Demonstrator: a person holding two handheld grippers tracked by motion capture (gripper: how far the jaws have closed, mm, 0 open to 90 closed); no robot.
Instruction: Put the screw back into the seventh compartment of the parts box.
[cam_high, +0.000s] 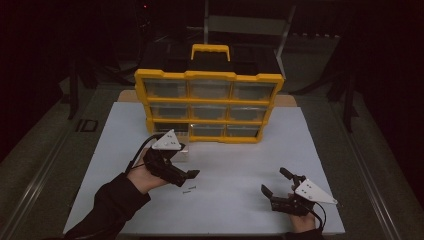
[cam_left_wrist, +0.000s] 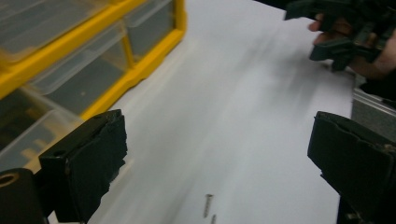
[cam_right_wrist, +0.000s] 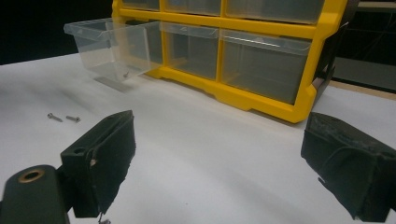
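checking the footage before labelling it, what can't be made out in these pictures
- Pulled-out drawer: in the high view the left gripper and its grey plate cover it.
- Drawer contents: in the right gripper view one small dark thing lies inside, too small to name.
- Two screws: head type too small in every view.
- Organizer: other drawers' contents too dim in the high view, blurred in the left gripper view.
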